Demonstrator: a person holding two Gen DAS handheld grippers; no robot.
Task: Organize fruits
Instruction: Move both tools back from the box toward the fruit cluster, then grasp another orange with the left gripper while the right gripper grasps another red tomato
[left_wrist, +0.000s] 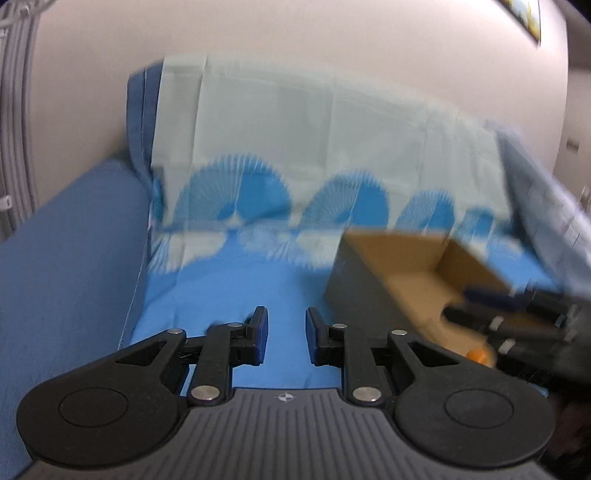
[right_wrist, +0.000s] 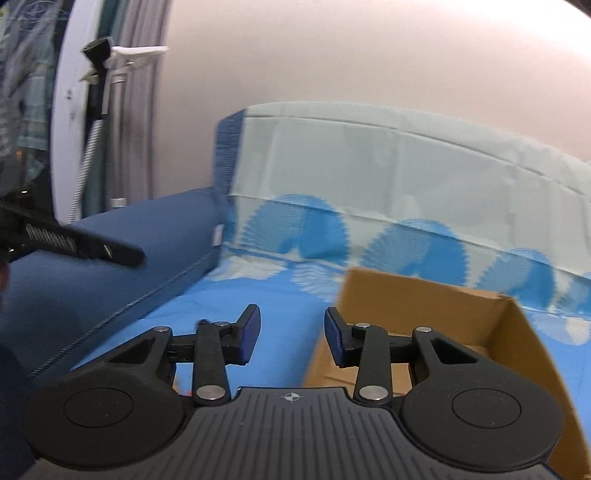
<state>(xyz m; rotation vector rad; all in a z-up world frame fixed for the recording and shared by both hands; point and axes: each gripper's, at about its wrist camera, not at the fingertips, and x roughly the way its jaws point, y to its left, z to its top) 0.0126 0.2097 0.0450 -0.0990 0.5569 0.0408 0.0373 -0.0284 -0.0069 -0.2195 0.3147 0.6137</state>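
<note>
The left hand-held gripper (left_wrist: 286, 336) is held empty with jaws narrowed over the blue sheet (left_wrist: 229, 288); the right hand-held gripper (right_wrist: 291, 338) is parted, empty, beside the cardboard box (right_wrist: 424, 295).

this is a home living room. a blue fabric sofa (left_wrist: 66, 236) stands against a plain pale wall (left_wrist: 295, 33), its seat and backrest draped with a light cloth (left_wrist: 314, 122) printed with blue fan shapes. a framed picture (left_wrist: 526, 14) hangs high on the wall, and curtains (right_wrist: 133, 110) hang beside the armrest.
</note>
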